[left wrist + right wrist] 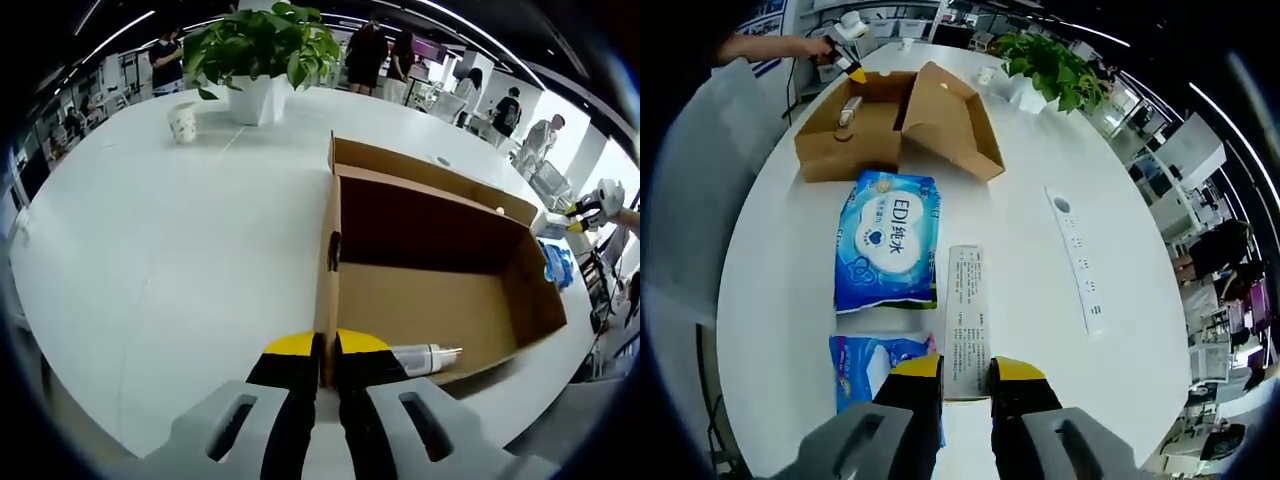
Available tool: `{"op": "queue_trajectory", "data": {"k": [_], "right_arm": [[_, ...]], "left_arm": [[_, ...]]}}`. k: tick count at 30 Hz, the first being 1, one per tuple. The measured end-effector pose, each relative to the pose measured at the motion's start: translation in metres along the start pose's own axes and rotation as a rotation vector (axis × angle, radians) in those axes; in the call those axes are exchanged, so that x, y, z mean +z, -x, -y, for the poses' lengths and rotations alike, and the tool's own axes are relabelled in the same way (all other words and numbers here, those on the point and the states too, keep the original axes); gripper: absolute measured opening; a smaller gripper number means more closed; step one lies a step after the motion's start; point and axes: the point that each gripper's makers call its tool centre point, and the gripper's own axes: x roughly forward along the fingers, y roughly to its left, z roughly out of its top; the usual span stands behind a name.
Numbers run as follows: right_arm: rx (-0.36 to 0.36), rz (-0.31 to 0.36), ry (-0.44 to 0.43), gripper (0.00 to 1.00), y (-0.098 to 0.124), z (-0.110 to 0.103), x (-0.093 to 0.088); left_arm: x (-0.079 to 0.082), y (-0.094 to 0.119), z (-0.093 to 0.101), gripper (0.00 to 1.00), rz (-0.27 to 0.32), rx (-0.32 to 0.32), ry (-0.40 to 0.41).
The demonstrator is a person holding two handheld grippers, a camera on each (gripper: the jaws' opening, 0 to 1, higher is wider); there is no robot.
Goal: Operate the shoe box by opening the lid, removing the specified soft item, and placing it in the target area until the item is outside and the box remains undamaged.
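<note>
Right gripper (965, 375), jaws clenched on a printed paper strip (967, 320); a smaller blue packet (875, 365) lies partly hidden beside it. Beyond lies the blue wet-wipes pack (887, 240), outside the cardboard shoe box (855, 130). Left gripper (325, 350) grips the box wall; a spray bottle (425, 356) lies inside.
</note>
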Motion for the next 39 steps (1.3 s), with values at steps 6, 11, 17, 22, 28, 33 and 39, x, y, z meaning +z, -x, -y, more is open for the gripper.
{"op": "queue_trajectory", "data": {"k": [6,11,17,22,28,33,39], "right_arm": [[0.009,-0.019,-0.001,0.14,-0.005,-0.002,-0.009],[0.017,-0.048,0.013,0.14,-0.007,-0.004,-0.02],[0.021,-0.084,0.021,0.14,-0.009,-0.005,-0.03],[0.019,-0.113,0.034,0.14,-0.011,-0.004,-0.037],[0.01,-0.136,0.027,0.14,-0.012,0.0,-0.045],[0.016,-0.166,0.052,0.14,-0.014,0.002,-0.054],[0.014,-0.212,0.059,0.14,-0.022,0.01,-0.074]], "left_arm": [[0.0,0.0,0.0,0.03,0.0,0.001,-0.002],[-0.001,0.001,0.0,0.03,-0.002,0.005,-0.007],[-0.001,0.001,0.0,0.03,-0.001,0.005,-0.006],[0.0,0.002,0.001,0.03,-0.002,0.003,-0.005],[0.001,0.0,-0.002,0.03,-0.001,0.001,-0.003],[0.002,-0.002,-0.005,0.03,-0.001,-0.001,0.0],[0.003,-0.004,-0.008,0.03,-0.001,-0.002,0.0]]}}
